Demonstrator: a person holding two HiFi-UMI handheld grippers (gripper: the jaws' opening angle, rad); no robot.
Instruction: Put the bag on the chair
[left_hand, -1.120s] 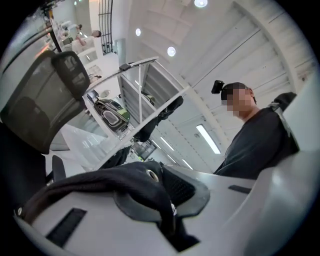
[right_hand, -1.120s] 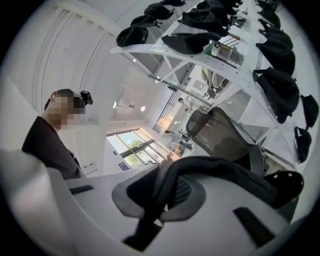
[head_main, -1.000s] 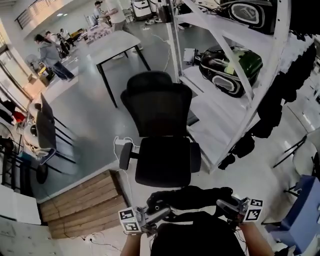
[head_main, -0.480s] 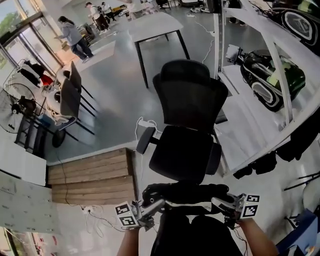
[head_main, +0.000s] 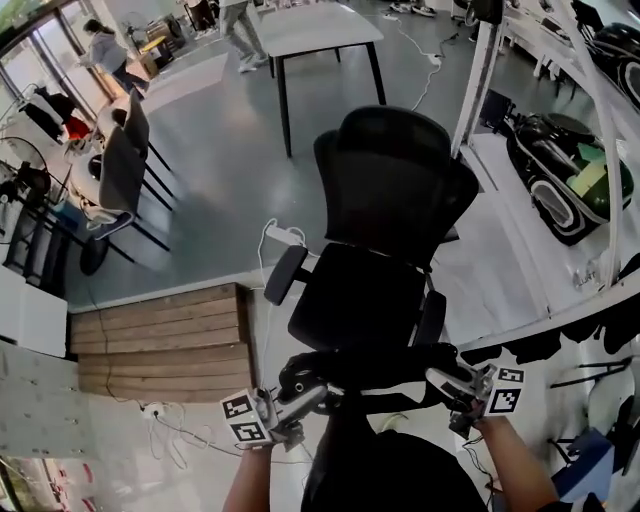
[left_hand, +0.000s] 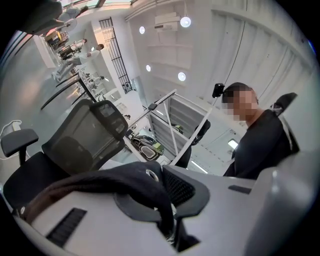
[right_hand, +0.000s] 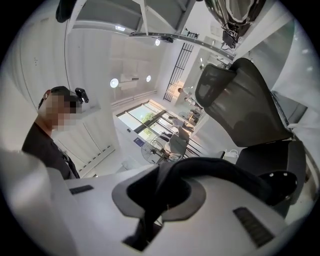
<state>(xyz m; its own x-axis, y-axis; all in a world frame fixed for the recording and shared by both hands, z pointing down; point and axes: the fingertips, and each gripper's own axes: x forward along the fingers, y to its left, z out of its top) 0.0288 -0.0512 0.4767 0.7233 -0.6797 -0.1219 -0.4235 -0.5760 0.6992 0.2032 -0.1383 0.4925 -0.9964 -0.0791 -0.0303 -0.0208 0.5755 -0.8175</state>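
L gripper (head_main: 320, 394): clenched on the bag (head_main: 372, 362) by its top strap (left_hand: 95, 182). Webbing pinched btwn the pads, metal eyelet (left_hand: 149, 173) right at the jaw mouth.
R gripper (head_main: 438, 378): clamped tight on the other end of the same strap, fabric bunched into its notch.
bag pos: slung btwn the two grippers, body hangs below them. Not on the chair (head_main: 378, 240) yet.
seat (head_main: 355, 302): just ahead of both tips & lower.
step: final approach to the seat (my read).
how-to: keep both grippers level w/ each other so the load doesn't swing. Bring the body over seat centre, clear of the front edge. Lower till the seat takes the weight & the strap goes slack, only then let go. Keep the bag off the armrest (head_main: 285, 275) on the L gripper side.
risk: soft bag may slump fwd off the edge if set short. Office-type chair prob. swivels if bumped.
bag mat'l: black woven fabric, floppy; strap = flat webbing.
chair mat'l: chair back (head_main: 395, 185) = black mesh, curved, semi see-thru; seat = dark, padded, slightly dished.
jaws: grey moulded plastic, textured pads.
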